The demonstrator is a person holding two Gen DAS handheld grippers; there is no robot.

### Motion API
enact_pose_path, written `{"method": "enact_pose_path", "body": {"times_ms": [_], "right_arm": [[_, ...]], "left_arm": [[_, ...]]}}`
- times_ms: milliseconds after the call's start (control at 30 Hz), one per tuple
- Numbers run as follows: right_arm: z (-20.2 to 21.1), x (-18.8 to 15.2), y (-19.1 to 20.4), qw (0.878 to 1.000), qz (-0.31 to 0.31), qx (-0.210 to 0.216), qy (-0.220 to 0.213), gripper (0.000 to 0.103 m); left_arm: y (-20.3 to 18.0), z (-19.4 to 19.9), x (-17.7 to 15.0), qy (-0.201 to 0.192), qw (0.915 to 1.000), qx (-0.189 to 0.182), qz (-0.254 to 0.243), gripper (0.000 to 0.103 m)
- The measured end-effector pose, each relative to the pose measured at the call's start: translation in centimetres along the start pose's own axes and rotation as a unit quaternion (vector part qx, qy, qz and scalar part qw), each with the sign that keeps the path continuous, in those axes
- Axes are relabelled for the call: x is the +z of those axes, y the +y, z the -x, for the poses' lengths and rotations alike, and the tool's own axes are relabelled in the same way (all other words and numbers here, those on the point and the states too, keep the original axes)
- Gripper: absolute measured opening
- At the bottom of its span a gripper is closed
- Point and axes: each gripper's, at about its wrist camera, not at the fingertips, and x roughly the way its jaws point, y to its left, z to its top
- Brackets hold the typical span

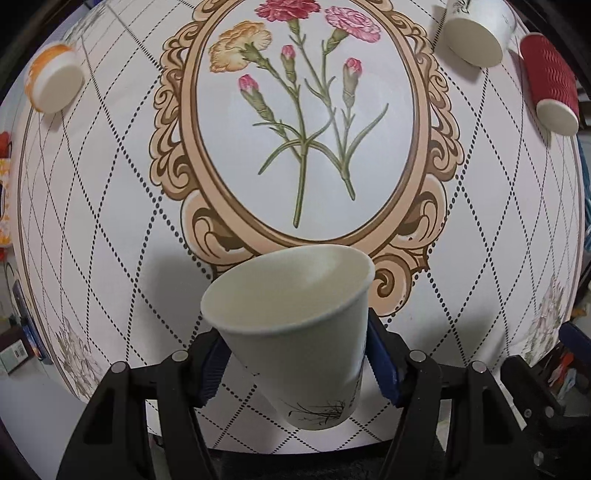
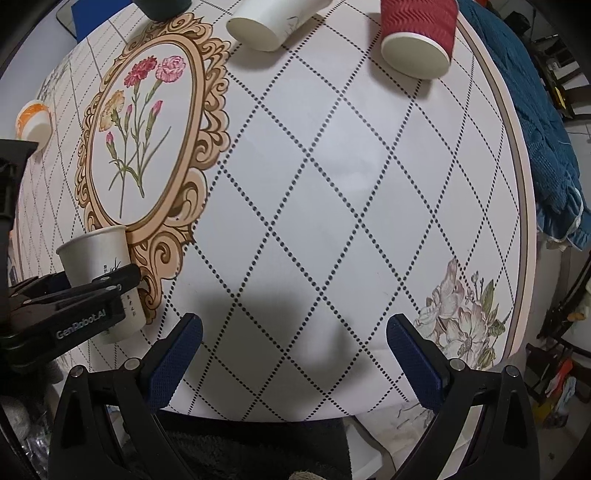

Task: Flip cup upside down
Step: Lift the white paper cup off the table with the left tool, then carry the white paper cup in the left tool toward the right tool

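Left claw (image 1: 295,363) clamped on white cup (image 1: 295,332), mouth up, tilted, near the bench's (image 2: 332,184) front edge. Right claw (image 2: 295,365) apart, holding nothing. Red cup (image 2: 421,37), another white cup (image 2: 269,22) inverted along far edge.

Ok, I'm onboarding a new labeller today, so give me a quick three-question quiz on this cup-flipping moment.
1. True or false: the left gripper grips the white cup with its mouth up.
2. Which colour is the ribbed cup at the table's far edge? A) green B) red C) blue
3. Fill in: the right gripper holds ____.

Key: 1 true; 2 B; 3 nothing, its jaws stand open over bare tablecloth.
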Motion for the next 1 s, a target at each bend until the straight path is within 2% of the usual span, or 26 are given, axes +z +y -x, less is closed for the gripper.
{"method": "enact_pose_path", "body": {"times_ms": [233,367,500,567,633,733,800,1000], "right_arm": [[-0.9,-1.6,-2.7,1.000,-0.005,-0.001,-0.002,0.102],[-0.7,-0.5,-2.4,1.000,-0.006,-0.002,-0.005,0.102],[-0.8,-0.2,-2.6,1.000,-0.010,-0.004,-0.003,0.102],[-1.1,0.1,-2.7,1.000,-0.013,-0.004,-0.003,0.102],[-0.9,0.1,-3.1,1.000,-0.015,-0.004,-0.002,0.102],[-0.9,-0.1,-4.0,1.000,-0.017,-0.004,-0.002,0.102],[-0.4,-0.2,-4.3,1.000,-0.020,-0.004,-0.001,0.102],[0.4,-0.5,-4.2,1.000,-0.020,0.000,-0.008,0.102]], "left_arm": [[-3.4,-0.9,1.2,-0.008,0.9999,0.011,-0.009,0.067],[-5.1,-2.6,2.4,-0.002,1.0000,0.002,0.002,0.067],[-1.4,-3.5,2.1,-0.002,1.0000,-0.005,0.007,0.077],[-0.9,-4.0,2.0,-0.001,1.0000,-0.007,0.006,0.082],[-1.3,-4.2,1.8,-0.002,0.9999,-0.009,0.007,0.083],[-1.8,-3.8,1.2,-0.003,0.9999,-0.011,0.010,0.083],[-3.1,-1.8,1.3,-0.005,0.9999,-0.009,0.013,0.083],[-1.4,2.2,0.0,-0.025,0.9993,-0.008,0.026,0.083]]}}
